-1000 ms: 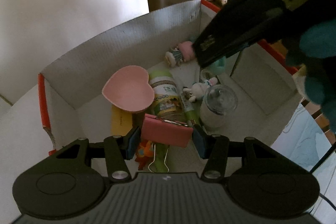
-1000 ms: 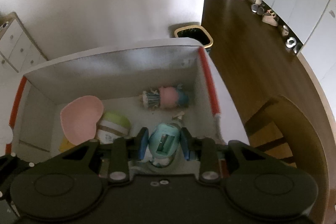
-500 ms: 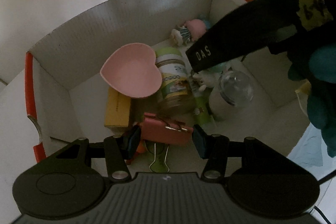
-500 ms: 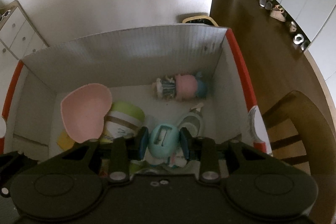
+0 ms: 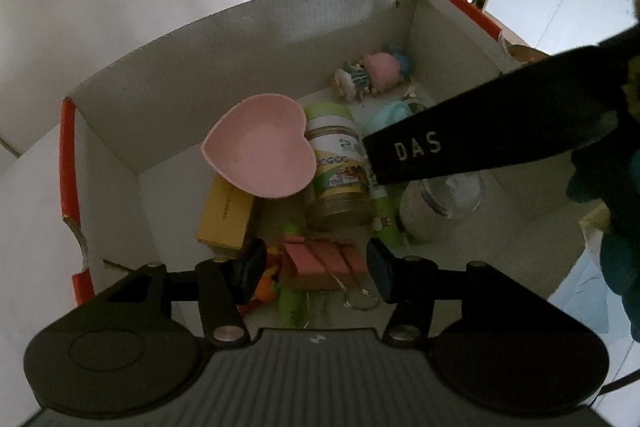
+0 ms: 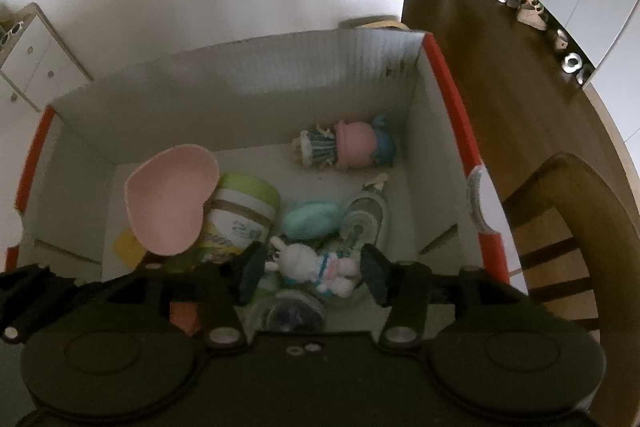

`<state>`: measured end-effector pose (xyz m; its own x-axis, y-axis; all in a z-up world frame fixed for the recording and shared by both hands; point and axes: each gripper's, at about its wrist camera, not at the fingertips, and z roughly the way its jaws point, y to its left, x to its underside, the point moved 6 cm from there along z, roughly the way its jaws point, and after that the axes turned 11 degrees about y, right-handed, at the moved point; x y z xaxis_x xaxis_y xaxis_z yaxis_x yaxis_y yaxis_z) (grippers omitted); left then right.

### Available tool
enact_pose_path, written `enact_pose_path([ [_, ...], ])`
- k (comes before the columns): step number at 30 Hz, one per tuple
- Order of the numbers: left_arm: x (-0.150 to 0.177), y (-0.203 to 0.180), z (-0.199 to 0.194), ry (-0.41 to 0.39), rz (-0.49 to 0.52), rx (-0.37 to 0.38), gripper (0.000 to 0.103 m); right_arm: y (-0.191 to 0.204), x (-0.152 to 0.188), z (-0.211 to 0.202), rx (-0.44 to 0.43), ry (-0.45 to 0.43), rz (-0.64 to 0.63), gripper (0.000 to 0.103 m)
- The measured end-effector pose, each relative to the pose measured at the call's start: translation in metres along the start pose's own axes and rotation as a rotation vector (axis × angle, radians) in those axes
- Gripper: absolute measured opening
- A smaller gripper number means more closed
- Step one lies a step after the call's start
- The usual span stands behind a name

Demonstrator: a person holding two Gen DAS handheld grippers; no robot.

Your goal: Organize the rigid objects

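A white cardboard box [image 5: 240,67] with red edges holds the objects. My left gripper [image 5: 316,267] hangs over its near side with the jaws apart. A pink binder clip [image 5: 320,261] lies below between them, clear of both pads. My right gripper [image 6: 314,267] is over the box's right half and its jaws are opening. The pads touch nothing. A white rabbit toy [image 6: 316,265] lies under the gap. The teal oval object [image 6: 310,223] rests on the pile just beyond it. One of the right gripper's black fingers [image 5: 440,147] crosses the left wrist view.
In the box are a pink heart dish [image 5: 260,151], a green-lidded jar [image 5: 336,163], a yellow carton [image 5: 226,215], a clear jar [image 5: 444,203] and a pink doll [image 6: 348,143]. A wooden chair [image 6: 580,227] stands right of the box. A teal glove [image 5: 616,247] shows at the right.
The right jaws spread and the teal object dropped from them into the box. The pink clip left the left pads and now lies lower in the box.
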<state>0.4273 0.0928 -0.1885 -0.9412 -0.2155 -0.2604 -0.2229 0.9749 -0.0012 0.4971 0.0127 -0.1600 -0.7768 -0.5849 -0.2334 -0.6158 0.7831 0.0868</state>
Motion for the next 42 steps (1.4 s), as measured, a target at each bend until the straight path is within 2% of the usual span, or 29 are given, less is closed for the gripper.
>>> enact_pose_path([
  [7, 0.007, 0.001, -0.019, -0.050, -0.027, 0.027, 0.055, 0.005, 0.011, -0.028, -0.018, -0.044, 0.007, 0.062],
  [21, 0.026, 0.003, -0.072, -0.154, -0.046, 0.050, 0.055, 0.012, 0.041, -0.092, -0.031, -0.133, 0.010, 0.063],
  [32, 0.051, 0.002, -0.112, -0.225, -0.020, 0.064, 0.055, 0.014, 0.082, -0.131, -0.070, -0.188, 0.005, 0.067],
  [42, 0.078, 0.001, -0.137, -0.300, -0.007, 0.096, 0.055, 0.015, 0.122, -0.153, -0.101, -0.239, -0.006, 0.077],
])
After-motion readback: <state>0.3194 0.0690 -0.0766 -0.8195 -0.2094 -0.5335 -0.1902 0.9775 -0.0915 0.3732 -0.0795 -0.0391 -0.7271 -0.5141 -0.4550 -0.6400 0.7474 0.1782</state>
